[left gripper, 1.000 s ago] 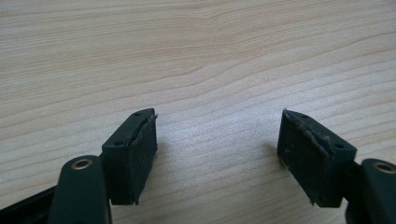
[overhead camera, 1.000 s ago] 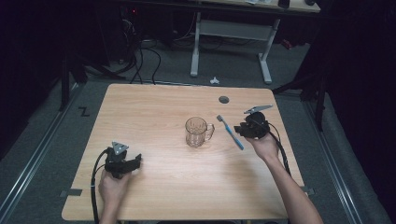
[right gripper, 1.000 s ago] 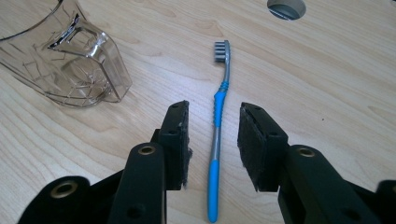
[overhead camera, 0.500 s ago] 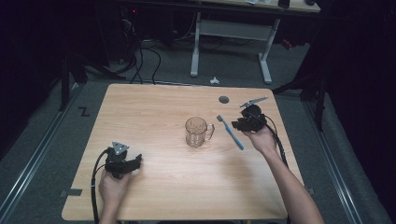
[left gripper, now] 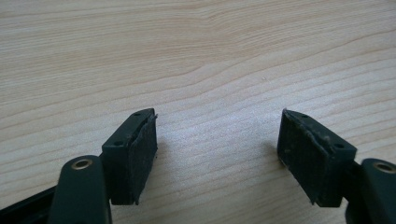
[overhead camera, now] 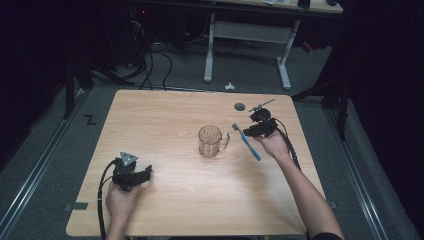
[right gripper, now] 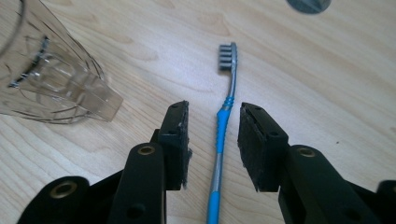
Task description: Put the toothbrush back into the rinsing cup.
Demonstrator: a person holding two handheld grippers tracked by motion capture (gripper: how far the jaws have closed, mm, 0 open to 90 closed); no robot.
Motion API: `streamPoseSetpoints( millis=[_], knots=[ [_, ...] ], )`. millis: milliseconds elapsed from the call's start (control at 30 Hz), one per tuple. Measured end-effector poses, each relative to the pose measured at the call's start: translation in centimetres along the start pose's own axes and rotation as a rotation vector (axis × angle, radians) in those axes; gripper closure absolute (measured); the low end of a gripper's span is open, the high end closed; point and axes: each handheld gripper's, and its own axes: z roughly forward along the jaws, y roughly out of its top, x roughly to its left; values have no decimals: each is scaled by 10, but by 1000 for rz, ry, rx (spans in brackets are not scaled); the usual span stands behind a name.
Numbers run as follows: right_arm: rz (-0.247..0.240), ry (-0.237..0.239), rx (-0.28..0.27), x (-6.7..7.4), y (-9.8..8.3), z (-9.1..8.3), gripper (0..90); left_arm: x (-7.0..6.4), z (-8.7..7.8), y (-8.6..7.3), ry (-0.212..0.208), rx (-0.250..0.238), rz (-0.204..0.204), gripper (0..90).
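L gripper (overhead camera: 148,172) rests on table (overhead camera: 165,115) at near-left corner, jaws spread apart w/ bare wood between, grasping nothing. Mid-table: clear glass mug (overhead camera: 212,141), upright, handle facing R. Just beside it, blue toothbrush (right gripper: 223,122) lies flat, bristle end far. R gripper (right gripper: 214,133) straddles handle, jaws apart, pads not touching. Grey disc (overhead camera: 240,106) beyond.
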Motion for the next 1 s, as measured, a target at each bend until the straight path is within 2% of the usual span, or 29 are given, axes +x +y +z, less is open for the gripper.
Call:
streamPoseSetpoints(
  millis=[133,333,567,833,1000],
  knots=[
    [45,35,26,-5,1,11,635,0,0,0,0,0,0,290],
    [64,22,73,-6,6,25,634,0,0,0,0,0,0,290],
    [63,9,127,-4,16,37,634,0,0,0,-2,0,0,290],
    [84,5,188,-6,17,52,646,0,0,0,-3,-1,0,290],
    [78,-4,208,-5,17,57,656,0,0,0,-3,0,0,290]
  ],
)
